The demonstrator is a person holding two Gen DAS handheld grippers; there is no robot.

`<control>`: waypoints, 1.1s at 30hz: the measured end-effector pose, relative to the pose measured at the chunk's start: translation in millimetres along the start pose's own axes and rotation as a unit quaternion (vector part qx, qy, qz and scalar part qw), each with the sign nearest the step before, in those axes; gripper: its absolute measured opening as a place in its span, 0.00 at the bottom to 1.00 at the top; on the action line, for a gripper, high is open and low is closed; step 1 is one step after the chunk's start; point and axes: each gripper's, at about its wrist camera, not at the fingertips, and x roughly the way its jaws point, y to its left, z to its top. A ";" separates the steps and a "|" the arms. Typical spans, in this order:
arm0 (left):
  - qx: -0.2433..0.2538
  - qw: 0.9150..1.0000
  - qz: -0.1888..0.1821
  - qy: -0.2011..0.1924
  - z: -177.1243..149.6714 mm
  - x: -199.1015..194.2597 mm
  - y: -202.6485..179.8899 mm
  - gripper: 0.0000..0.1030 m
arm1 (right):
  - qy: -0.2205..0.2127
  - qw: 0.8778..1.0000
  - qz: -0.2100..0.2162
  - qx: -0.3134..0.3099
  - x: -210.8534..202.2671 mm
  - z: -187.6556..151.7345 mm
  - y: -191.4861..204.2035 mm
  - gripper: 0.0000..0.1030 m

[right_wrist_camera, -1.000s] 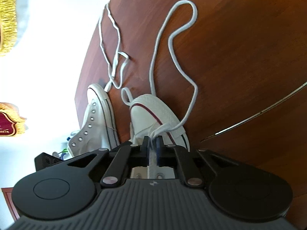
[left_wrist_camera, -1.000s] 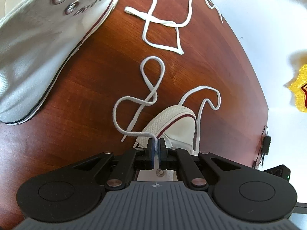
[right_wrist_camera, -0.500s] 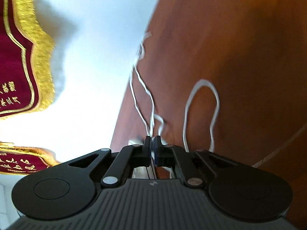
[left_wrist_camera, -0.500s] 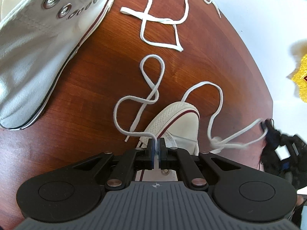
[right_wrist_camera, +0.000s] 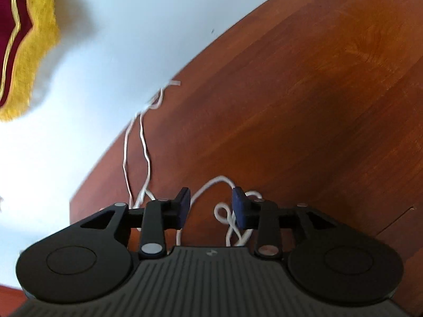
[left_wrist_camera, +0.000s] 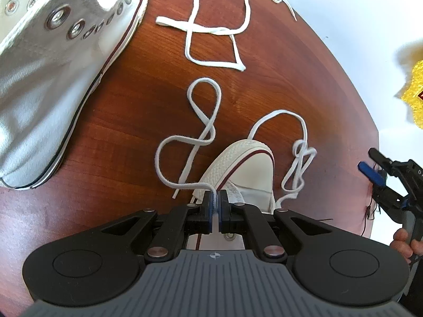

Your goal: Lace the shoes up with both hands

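Observation:
My left gripper (left_wrist_camera: 215, 200) is shut on the white lace (left_wrist_camera: 185, 185) just above the low white sneaker (left_wrist_camera: 246, 163), whose toe points away from me. From the grip that lace end runs left in loops across the table. The lace's other end (left_wrist_camera: 298, 163) lies in a loose heap right of the toe. My right gripper (right_wrist_camera: 210, 206) hovers above that heap (right_wrist_camera: 224, 211) with its jaws opening and nothing pressed between the pads. It also shows at the right edge of the left wrist view as the right gripper (left_wrist_camera: 368, 159), held by a hand (left_wrist_camera: 401, 240).
A second white high-top sneaker (left_wrist_camera: 53, 66) lies on its side at the upper left. A separate loose lace (left_wrist_camera: 216, 34) sprawls at the far side of the wooden table (right_wrist_camera: 317, 105). A red and gold fringed pennant (right_wrist_camera: 26, 39) hangs on the wall beyond the table edge.
My right gripper opened and let go of the lace end, which dropped into a heap right of the toe. It rose and swung away to the right. The left gripper held still.

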 end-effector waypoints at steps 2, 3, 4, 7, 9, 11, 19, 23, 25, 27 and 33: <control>0.005 1.000 0.001 -0.002 0.1 0.1 -1.0 0.03 | 0.032 0.999 0.002 -0.029 8.2 -11.4 5.9 0.36; 0.011 1.000 0.003 -0.004 0.0 -0.2 -2.3 0.03 | 0.048 0.998 0.003 -0.043 12.4 -17.3 9.3 0.36; 0.015 1.000 0.006 -0.005 0.0 -0.5 -3.7 0.03 | 0.063 0.996 0.004 -0.059 16.8 -23.7 13.8 0.36; 0.021 1.000 0.007 -0.006 0.5 -1.2 -5.0 0.03 | 0.100 0.989 0.009 -0.104 27.8 -43.6 28.5 0.36; 0.020 1.000 0.005 -0.006 1.3 -1.6 -4.3 0.03 | 0.124 0.983 0.012 -0.133 34.7 -57.0 38.5 0.36; 0.021 1.000 0.007 -0.007 1.2 -2.2 -4.2 0.03 | 0.147 0.976 0.016 -0.162 40.8 -71.0 48.2 0.36; 0.044 0.999 0.019 -0.012 -0.8 -4.6 -9.0 0.03 | 0.186 0.945 -0.005 -0.269 50.6 -118.9 74.1 0.36; 0.056 0.998 0.023 -0.013 -1.1 -4.9 -12.3 0.03 | 0.199 0.930 -0.030 -0.309 59.3 -135.4 82.9 0.36; 0.060 0.998 0.023 -0.013 -1.9 -5.5 -13.4 0.03 | 0.204 0.918 -0.049 -0.338 63.2 -144.4 87.3 0.36; 0.068 0.997 0.027 -0.013 -2.6 -5.5 -14.8 0.03 | 0.206 0.906 -0.069 -0.364 66.7 -153.4 91.7 0.33; 0.097 0.994 0.041 -0.022 -5.2 -5.0 -19.5 0.03 | 0.201 0.857 -0.134 -0.456 75.6 -182.3 104.9 0.20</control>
